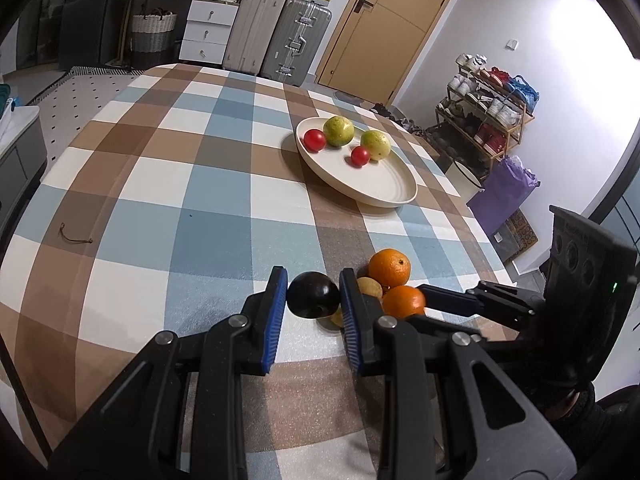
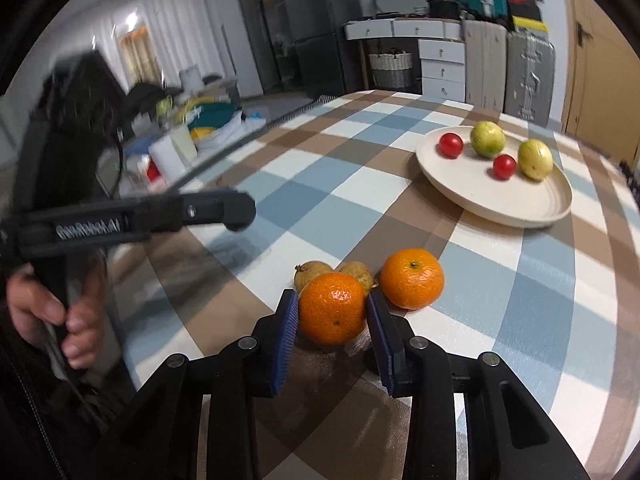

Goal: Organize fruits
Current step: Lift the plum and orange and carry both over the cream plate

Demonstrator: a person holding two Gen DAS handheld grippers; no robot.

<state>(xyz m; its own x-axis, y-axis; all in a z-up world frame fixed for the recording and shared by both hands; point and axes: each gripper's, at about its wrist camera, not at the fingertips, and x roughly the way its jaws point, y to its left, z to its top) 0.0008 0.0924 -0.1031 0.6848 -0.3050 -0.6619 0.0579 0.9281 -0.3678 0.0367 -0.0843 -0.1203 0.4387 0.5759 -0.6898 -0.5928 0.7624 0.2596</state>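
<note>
My left gripper (image 1: 313, 294) is shut on a dark plum (image 1: 312, 295), held just above the checked tablecloth. My right gripper (image 2: 333, 309) is shut on an orange (image 2: 333, 307); it also shows in the left wrist view (image 1: 404, 301). A second orange (image 2: 412, 278) lies beside it, with two small brownish-yellow fruits (image 2: 313, 273) behind. The cream plate (image 2: 520, 208) at the far right holds two green-yellow fruits (image 2: 487, 139) and two red tomatoes (image 2: 451, 145). In the left wrist view the plate (image 1: 384, 188) lies beyond the fruit pile.
The checked tablecloth (image 1: 180, 184) covers the whole table. A small brown string (image 1: 74, 237) lies at its left. Suitcases (image 1: 296, 40), white drawers (image 1: 206, 28) and a shoe rack (image 1: 484, 120) stand beyond the table's far edge.
</note>
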